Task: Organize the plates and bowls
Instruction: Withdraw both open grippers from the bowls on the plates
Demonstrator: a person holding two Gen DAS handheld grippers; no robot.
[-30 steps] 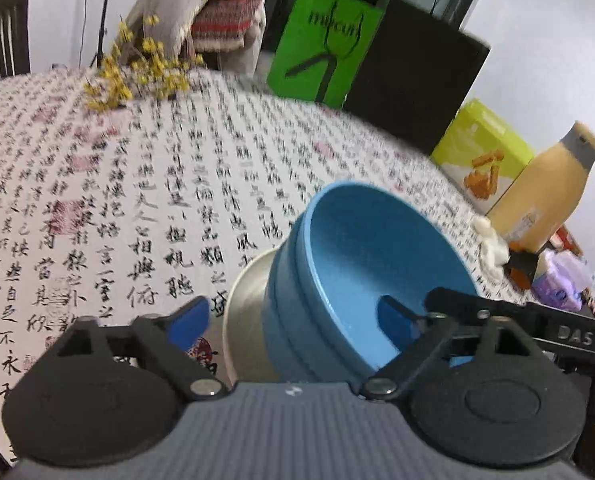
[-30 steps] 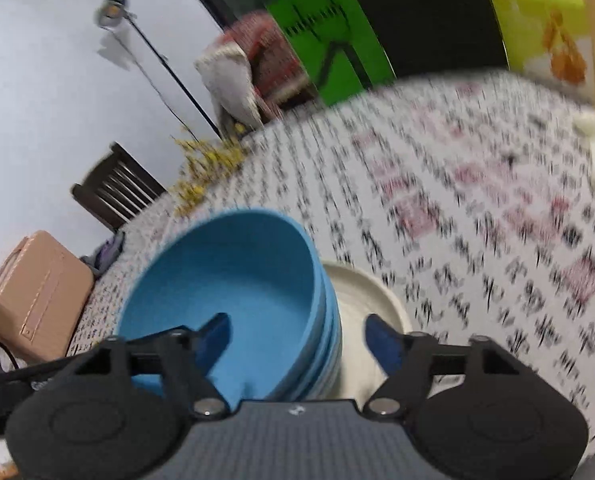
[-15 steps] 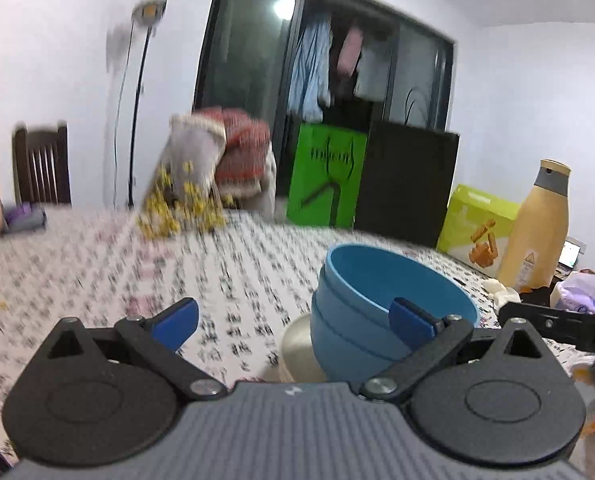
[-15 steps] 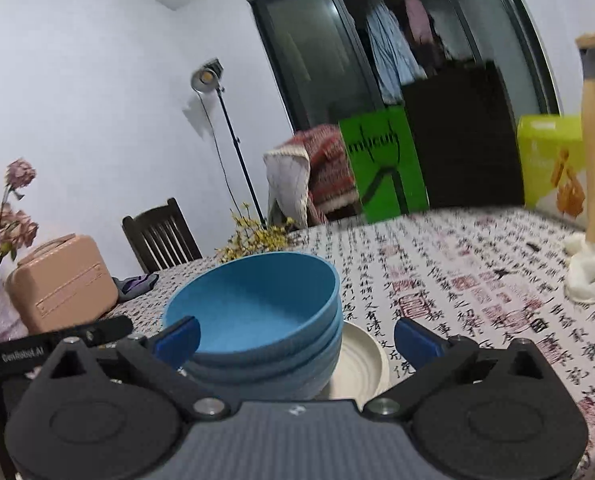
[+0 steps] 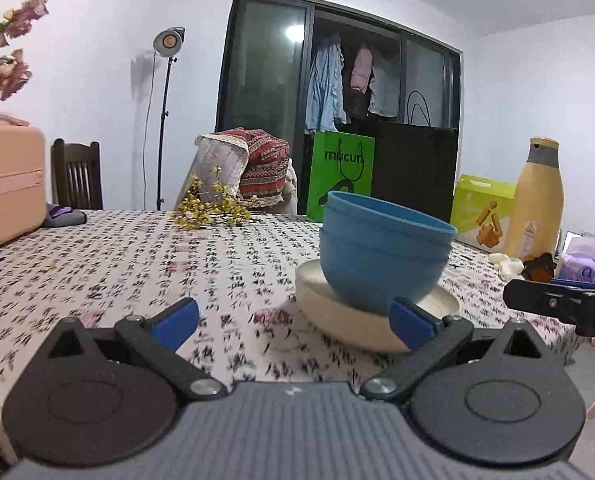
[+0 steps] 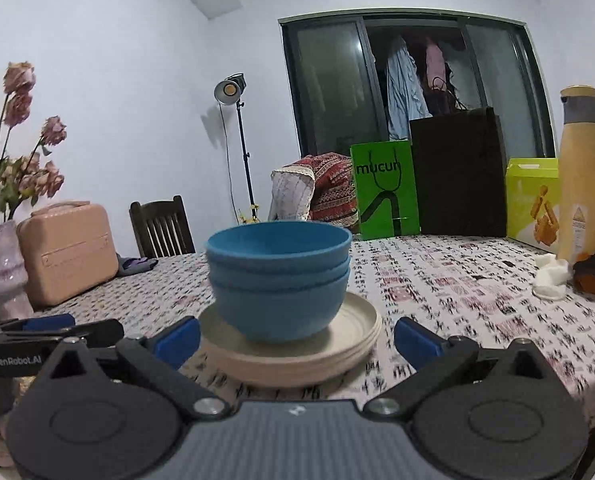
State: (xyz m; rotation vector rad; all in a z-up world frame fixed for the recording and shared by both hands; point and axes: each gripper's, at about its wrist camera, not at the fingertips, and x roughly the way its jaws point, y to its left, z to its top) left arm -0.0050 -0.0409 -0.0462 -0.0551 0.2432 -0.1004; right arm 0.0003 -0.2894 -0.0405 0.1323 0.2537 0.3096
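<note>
1. Right wrist view: blue bowls (image 6: 279, 280) stacked on cream plates (image 6: 293, 350), on the table (image 6: 457, 280).
2. Right hand-held gripper (image 6: 297, 336) wide open, just opened more, nothing between the jaws, low in front of the plates.
3. Left wrist view: left hand-held gripper (image 5: 293, 318) wide open too, holding nothing, just beside the plates (image 5: 353, 320).
4. Yellow bottle (image 6: 587, 176) well apart, off to the right.

place: home dining room — tablecloth (image 6: 437, 280) | wooden chair (image 6: 161, 226) | hanging clothes (image 5: 325, 88)
</note>
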